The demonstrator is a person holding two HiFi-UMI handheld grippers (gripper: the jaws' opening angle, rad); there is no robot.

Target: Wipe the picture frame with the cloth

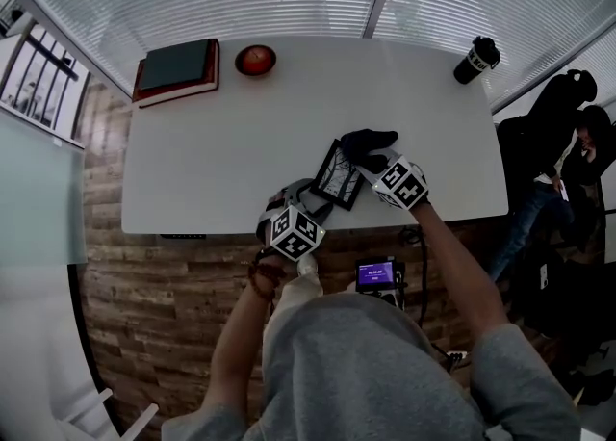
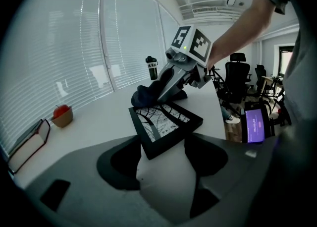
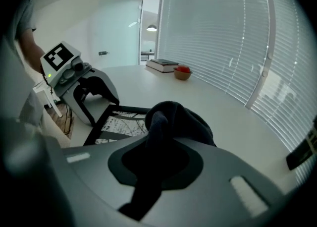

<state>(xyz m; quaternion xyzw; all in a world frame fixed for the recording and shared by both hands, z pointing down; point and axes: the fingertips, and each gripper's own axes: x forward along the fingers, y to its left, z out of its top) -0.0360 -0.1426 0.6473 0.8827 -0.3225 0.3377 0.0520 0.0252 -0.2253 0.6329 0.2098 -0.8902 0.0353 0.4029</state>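
Note:
The black picture frame (image 1: 339, 176) with a branch print rests tilted near the table's front edge. My left gripper (image 1: 306, 203) holds its near corner (image 2: 154, 146) between wide-set jaws. A dark cloth (image 1: 366, 144) is bunched in my right gripper (image 1: 373, 164), which is shut on it. In the right gripper view the cloth (image 3: 174, 119) bulges out of the jaws and sits against the frame's far side (image 3: 119, 122), hiding part of the glass. In the left gripper view the cloth (image 2: 148, 93) touches the frame's far edge, under the right gripper (image 2: 171, 85).
Stacked books (image 1: 178, 68) and a bowl holding a red apple (image 1: 255, 60) stand at the table's far left, a black cup (image 1: 476, 59) at the far right. A small device with a purple screen (image 1: 377, 275) hangs below the table edge. A person (image 1: 568, 141) is at the right.

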